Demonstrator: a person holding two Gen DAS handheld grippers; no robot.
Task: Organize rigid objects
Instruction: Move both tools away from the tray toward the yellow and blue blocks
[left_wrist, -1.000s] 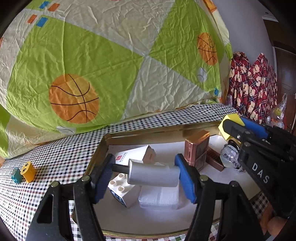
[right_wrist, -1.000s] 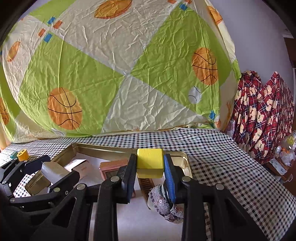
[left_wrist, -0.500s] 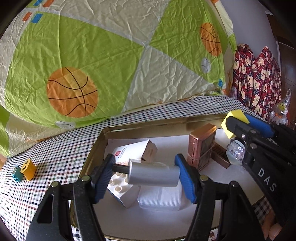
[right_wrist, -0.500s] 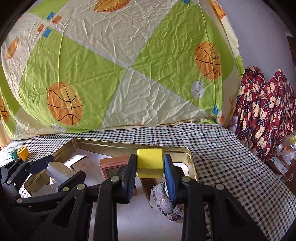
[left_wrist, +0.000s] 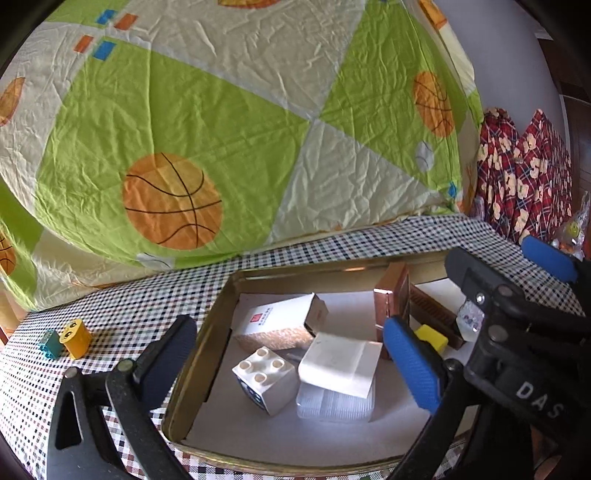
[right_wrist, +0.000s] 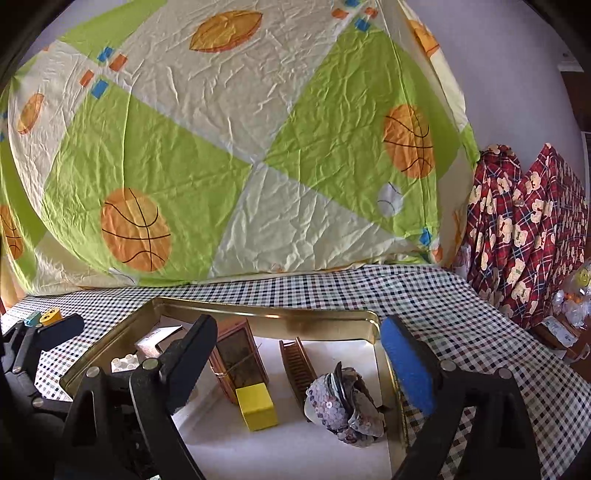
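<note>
Left gripper: jaws spread wide and empty, hanging over the near-left part of the gold tray.
Right gripper: jaws likewise wide apart, nothing between the pads, above the tray's right half.
Silver-white block: lay tilted on top of a clear ribbed plastic case, touching the white studded brick at its left; seen only from the left wrist.
Yellow block: rested on the white tray liner, just beside the foot of the copper-coloured box; the right wrist view showed it whole, the left wrist view only a corner behind the blue pad.
White carton: lay on its side at the back left of the tray, red mark on top.
Brown ridged piece: leaned between the copper box and the sequinned bundle; the bundle showed clearly only from the right wrist.
Outside the tray: a small orange block and a teal block stood touching on the checked cloth, well apart from the tray.
Backdrop: a basketball-print sheet, with red plaid fabric at the right.
</note>
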